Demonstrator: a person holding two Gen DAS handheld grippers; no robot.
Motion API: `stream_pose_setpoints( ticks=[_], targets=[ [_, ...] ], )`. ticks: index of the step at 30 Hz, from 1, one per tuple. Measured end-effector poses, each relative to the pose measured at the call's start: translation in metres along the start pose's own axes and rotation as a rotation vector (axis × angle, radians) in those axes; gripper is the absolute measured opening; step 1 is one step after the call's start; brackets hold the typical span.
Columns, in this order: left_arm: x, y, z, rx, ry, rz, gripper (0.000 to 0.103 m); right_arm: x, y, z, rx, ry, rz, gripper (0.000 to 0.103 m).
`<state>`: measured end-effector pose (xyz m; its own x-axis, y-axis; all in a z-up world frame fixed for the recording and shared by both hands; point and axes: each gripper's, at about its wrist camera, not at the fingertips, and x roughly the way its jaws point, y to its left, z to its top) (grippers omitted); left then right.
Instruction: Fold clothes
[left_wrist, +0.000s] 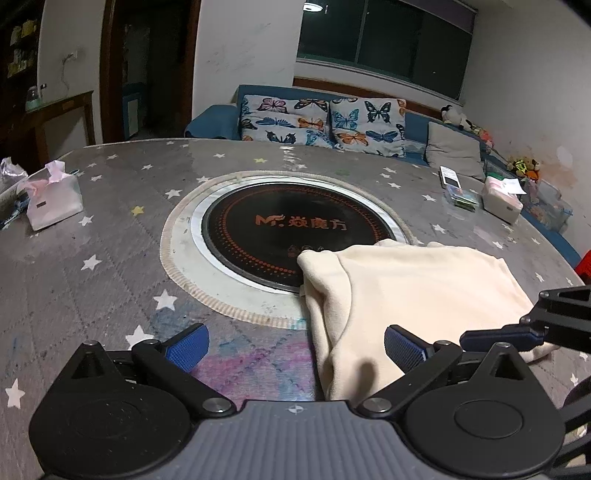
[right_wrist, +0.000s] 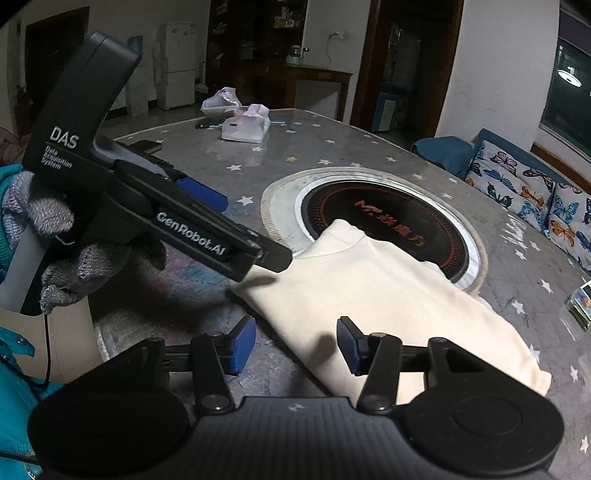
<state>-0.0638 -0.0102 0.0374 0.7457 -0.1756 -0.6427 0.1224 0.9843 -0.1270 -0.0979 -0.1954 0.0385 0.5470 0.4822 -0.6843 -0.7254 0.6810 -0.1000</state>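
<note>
A cream garment (left_wrist: 406, 288) lies folded into a compact rectangle on the star-patterned tablecloth (left_wrist: 92, 280), partly over the black round cooktop (left_wrist: 280, 229). My left gripper (left_wrist: 295, 347) is open and empty, just above the garment's near left edge. It also shows in the right wrist view (right_wrist: 240, 225), held by a gloved hand at the garment's left corner. My right gripper (right_wrist: 295, 345) is open and empty over the near edge of the garment (right_wrist: 388, 295). One of its fingers (left_wrist: 498, 338) shows at the right of the left wrist view.
A pink tissue pack (left_wrist: 51, 199) sits at the far left of the table. A remote (left_wrist: 448, 177), a small box and a white tissue box (left_wrist: 502, 197) lie at the far right. A blue sofa with butterfly cushions (left_wrist: 325, 122) stands behind the table.
</note>
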Motion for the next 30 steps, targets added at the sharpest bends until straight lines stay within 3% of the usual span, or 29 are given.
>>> stream_pose_setpoints(
  ticks=[14, 30],
  targets=[
    [0.007, 0.009, 0.003, -0.046, 0.017, 0.008, 0.103, 0.013, 0.012, 0.007, -0.036, 0.008, 0.028, 0.054],
    [0.004, 0.041, 0.012, -0.181, 0.01, -0.006, 0.103, 0.026, 0.027, 0.019, -0.117, -0.001, 0.017, 0.054]
  ],
)
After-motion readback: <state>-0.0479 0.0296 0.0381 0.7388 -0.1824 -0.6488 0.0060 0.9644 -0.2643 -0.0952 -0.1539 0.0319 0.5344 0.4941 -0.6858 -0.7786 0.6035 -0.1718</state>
